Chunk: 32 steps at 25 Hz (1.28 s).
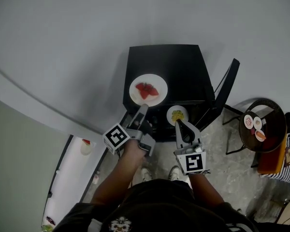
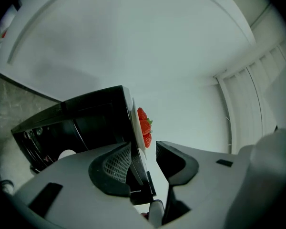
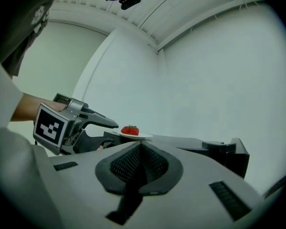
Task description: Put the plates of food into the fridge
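Head view only: showed both plates at once. The strawberry plate (image 1: 157, 99) lay on top of the black fridge (image 1: 176, 62), near its front edge. The second plate (image 1: 170, 111), with yellow food (image 1: 178, 114), sat lower, in the fridge's open front, just ahead of the right gripper (image 1: 180, 125).
Left gripper view only: showed the strawberry plate edge-on.
Right gripper view only: showed the left gripper (image 1: 141, 112) side-on at the plate.
Plate axis: round, no long axis; it lay flat, face up.
Door (image 1: 226, 92): open, swung to the right.
Left claw: jaws apart, plate rim between them, not pinched.
Right claw: jaws closed together, nothing between.
Count: two plates at the fridge; about three strawberries (image 1: 146, 90); three small dishes (image 1: 257, 123) on the round table (image 1: 275, 124).
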{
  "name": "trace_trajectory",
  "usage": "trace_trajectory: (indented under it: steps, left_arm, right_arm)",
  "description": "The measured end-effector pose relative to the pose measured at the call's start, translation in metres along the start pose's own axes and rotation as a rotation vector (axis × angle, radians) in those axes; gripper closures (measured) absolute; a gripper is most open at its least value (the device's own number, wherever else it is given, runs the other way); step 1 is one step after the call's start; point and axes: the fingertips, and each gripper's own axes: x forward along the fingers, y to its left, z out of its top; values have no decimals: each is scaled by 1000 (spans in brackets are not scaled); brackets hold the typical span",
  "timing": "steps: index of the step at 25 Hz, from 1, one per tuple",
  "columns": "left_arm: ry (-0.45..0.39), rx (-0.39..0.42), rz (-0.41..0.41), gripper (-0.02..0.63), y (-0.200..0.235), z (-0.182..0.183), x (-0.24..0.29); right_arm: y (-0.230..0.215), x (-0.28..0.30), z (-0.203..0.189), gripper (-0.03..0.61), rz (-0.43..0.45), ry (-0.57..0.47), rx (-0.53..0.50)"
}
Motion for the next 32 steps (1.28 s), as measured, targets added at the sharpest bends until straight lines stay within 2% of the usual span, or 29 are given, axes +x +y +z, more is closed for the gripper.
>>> trace_trajectory:
  steps: [2,5,9,14,19,22,25,32]
  left_arm:
    - [-7,-38,27,443,7,2,4]
    - [-14,-80,10,443,2,6,12]
    - [-20,-111,34,446,4,8,17]
    - [-40,-139,81,507,11,8,16]
    - [-52,-129,96,522,15,10,13]
    - [-66,-111,81,568,5,9,11]
    - [-65,-106,89,571,9,5,7]
    - [-61,-106,5,581,-4,-6,-5]
  right_arm:
    - [-3,-2,-1,555,-3,6,-6]
    - [-7,-4,-3,555,-9,13,-2]
    - [-11,-6,-3,555,-9,11,-15]
    - [-11,-9,-5,555,-4,20,-21]
    - [-15,-10,-7,555,-4,28,-35]
    - [-14,-11,-7,555,-2,31,-35]
    - [-12,-12,-9,555,3,35,-33]
    - [-8,-13,-10,555,11,27,-42]
